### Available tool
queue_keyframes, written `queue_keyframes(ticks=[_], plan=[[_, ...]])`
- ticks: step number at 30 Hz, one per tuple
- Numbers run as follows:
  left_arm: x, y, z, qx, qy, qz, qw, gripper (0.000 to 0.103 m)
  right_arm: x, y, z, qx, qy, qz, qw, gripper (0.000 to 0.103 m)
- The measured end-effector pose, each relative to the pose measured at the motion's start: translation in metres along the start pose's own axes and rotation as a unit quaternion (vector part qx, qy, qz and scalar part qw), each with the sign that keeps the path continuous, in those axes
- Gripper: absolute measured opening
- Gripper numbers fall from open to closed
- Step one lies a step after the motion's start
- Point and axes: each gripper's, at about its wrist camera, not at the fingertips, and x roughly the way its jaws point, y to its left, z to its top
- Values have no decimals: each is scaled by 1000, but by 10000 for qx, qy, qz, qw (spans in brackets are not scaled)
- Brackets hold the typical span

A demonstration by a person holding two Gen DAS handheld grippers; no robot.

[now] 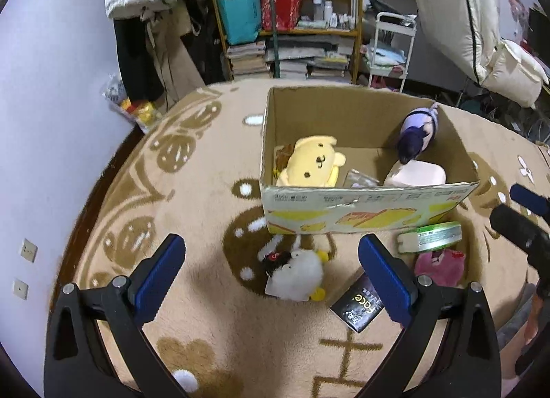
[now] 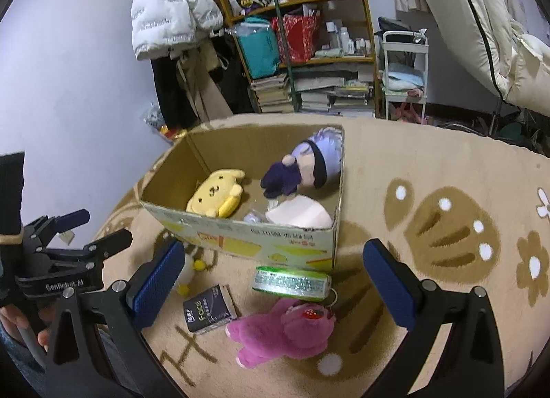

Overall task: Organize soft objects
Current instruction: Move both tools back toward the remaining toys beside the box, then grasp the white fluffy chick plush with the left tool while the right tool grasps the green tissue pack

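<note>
Two pairs of tongs in my hands, both over the tan patterned carpet. My left tongs stand spread wide with nothing between the blue pads, and right below them, between the tips, lies one white fluffy plush with yellow feet. My right tongs are spread wide too, gripping nothing, and one pink plush with a strawberry on it lies between their tips, nearest to me. Just beyond the pink plush sits one green roll, and to its left, close by my right tongs' left pad, one black pack with "Face" printed on it. So that is four things loose on the carpet, two of them soft toys. Ahead of both tongs is one cardboard box, open at the top. Inside I count one yellow dog plush lying on the left side, one purple and lavender doll leaning in the far right corner, one pale pink soft thing in the near right corner, and a small clear wrapper between them. Beyond the box stands one wooden shelf packed with books and bags.
</note>
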Motion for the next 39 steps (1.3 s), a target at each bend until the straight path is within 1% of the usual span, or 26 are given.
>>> queue_keyframes(ticks=[5,11,18,22,31,36,39], plan=[[13,6,0,-116,204,-16,9997,100,13,-1,-4,12,168,-39,9999,103],[31,2,-3,-16,516,-4,9987,100,30,-1,-7,58,380,-122,9992,103],[55,-4,-8,104,860,14,9962,100,45,-6,-12,254,637,-44,9976,103],[66,-4,-9,50,1046,-92,9945,100,52,-7,-15,280,744,-90,9968,103],[87,-10,-14,205,1337,-20,9908,100,75,-7,-20,321,1044,-135,9939,103],[93,-13,-17,266,1440,4,9892,100,86,-7,-24,372,1215,-156,9918,103],[95,-15,-17,310,1463,40,9887,100,88,-8,-25,420,1248,-136,9912,103]])
